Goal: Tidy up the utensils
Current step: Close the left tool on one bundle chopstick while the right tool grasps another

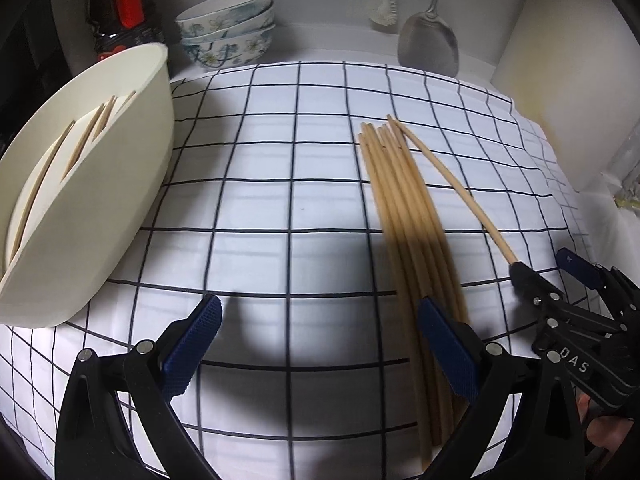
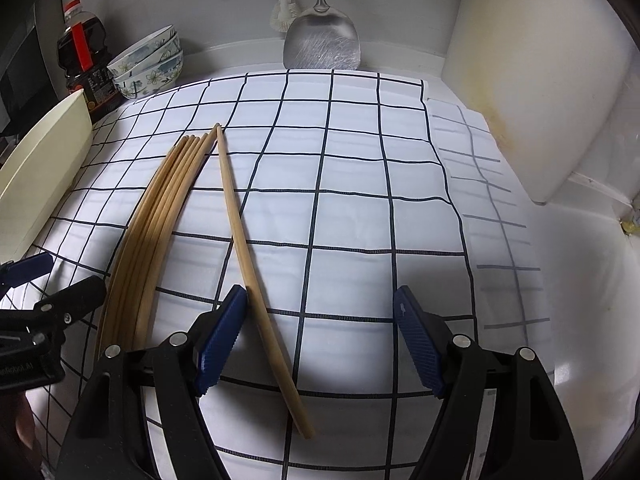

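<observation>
Several wooden chopsticks (image 1: 412, 220) lie in a bundle on the checked cloth (image 1: 260, 200); the same bundle (image 2: 160, 216) shows in the right wrist view. One single chopstick (image 2: 248, 248) lies apart to their right. It runs between the jaws of my open right gripper (image 2: 320, 340), close against the left pad (image 2: 222, 340), with the other pad well clear. My left gripper (image 1: 320, 344) is open over bare cloth, its right pad (image 1: 448, 348) above the bundle's near ends. A cream holder (image 1: 92, 184) at the left shows chopsticks through its slots.
Stacked flowered bowls (image 1: 226, 28) and a dark bottle with a red cap (image 1: 120, 4) stand at the back left. A metal spatula (image 1: 430, 44) and a brush (image 1: 384, 4) hang on the back wall. A white board (image 2: 540, 80) leans at the right.
</observation>
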Demonstrator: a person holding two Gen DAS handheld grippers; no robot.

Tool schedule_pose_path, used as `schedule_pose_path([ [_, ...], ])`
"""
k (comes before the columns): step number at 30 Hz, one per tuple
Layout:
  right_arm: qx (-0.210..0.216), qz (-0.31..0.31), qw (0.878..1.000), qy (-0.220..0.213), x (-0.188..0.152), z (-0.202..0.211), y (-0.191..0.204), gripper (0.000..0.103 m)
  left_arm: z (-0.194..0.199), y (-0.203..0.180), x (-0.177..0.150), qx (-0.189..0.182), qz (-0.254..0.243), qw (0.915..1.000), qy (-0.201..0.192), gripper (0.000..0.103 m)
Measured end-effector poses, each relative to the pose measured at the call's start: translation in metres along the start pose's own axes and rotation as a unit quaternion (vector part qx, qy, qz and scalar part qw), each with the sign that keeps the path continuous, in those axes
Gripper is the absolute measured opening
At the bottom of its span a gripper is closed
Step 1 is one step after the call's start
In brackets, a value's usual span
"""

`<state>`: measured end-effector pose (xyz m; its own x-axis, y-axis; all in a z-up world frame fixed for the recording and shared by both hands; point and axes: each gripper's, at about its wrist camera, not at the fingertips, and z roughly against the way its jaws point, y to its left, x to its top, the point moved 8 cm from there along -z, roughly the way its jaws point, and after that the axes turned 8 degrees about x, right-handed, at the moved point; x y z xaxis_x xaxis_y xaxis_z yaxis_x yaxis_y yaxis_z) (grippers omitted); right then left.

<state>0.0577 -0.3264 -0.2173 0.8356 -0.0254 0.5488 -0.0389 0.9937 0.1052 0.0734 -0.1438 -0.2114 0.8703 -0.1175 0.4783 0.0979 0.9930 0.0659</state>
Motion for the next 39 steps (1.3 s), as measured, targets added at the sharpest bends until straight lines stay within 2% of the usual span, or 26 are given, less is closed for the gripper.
schedule_pose_path([
  [3,-0.002,0.002,1.0,-0.001,0.001,0.0,0.001,0.072,-0.004,0.007,-0.002,0.006,0.005,0.9999,0.006,0.097],
  [7,-0.002,0.002,1.0,0.0,0.001,0.0,0.001,0.072,-0.002,0.01,-0.001,-0.004,0.017,0.9999,0.003,0.097],
  [14,-0.001,0.001,1.0,0.001,0.001,0.0,0.0,0.072,0.003,-0.009,0.006,-0.017,0.0,0.9998,-0.011,0.096],
  [17,-0.003,0.002,1.0,0.001,0.001,0.0,-0.001,0.072,-0.001,-0.015,0.005,-0.012,-0.014,0.9998,-0.011,0.097],
  [27,-0.005,0.002,1.0,0.001,0.002,0.001,0.0,0.072,-0.007,0.007,0.003,-0.003,0.011,0.9999,-0.007,0.097],
  [39,-0.007,0.006,1.0,0.001,0.004,-0.001,0.0,0.072,-0.008,0.015,0.002,0.012,0.007,0.9998,-0.014,0.097],
])
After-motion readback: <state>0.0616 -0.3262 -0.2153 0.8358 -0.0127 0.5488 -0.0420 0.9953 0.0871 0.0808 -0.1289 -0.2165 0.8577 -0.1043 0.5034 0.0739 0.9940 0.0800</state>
